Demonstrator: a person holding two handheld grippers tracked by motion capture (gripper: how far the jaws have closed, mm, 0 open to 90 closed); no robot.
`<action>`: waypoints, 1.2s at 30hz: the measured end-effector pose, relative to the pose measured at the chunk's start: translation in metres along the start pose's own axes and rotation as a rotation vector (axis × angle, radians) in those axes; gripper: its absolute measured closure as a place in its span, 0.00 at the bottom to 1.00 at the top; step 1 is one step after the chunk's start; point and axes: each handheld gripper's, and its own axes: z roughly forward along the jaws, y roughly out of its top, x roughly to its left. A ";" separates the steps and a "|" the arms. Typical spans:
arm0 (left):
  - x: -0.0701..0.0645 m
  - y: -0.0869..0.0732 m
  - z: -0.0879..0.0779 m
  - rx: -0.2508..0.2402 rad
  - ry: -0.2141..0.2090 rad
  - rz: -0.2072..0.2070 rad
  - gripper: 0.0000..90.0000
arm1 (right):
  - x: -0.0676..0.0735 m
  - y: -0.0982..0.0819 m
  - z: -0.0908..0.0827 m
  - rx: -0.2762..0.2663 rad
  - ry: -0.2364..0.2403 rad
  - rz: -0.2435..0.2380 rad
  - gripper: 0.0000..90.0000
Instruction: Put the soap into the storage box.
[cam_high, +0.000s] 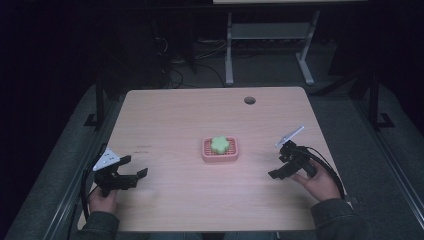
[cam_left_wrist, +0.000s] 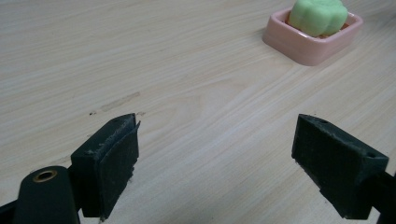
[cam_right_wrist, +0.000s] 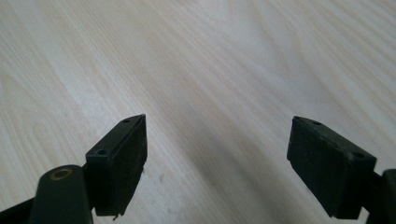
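soap dish (cam_left_wrist: 312, 43) corner (top edge) cropped

A pale green, flower-shaped soap (cam_high: 219, 144) lies flat in a pink rectangular soap dish (cam_high: 206, 151) at the table's (cam_high: 175, 115) centre.

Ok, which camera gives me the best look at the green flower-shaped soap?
The left gripper view: the green soap sits close and sharp in the pink dish, though its top is cropped. The high view shows it whole but small. The right gripper view looks at bare table.
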 end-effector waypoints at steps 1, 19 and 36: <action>0.000 0.000 0.000 0.001 0.000 0.001 0.16 | 0.000 -0.002 0.000 0.000 0.002 0.004 0.22; 0.000 -0.001 0.001 0.000 0.001 0.004 0.16 | 0.007 -0.036 -0.008 -0.041 -0.003 0.041 0.22; 0.000 -0.001 0.003 0.014 0.005 0.005 0.16 | 0.013 -0.072 -0.010 -0.085 -0.014 0.097 0.22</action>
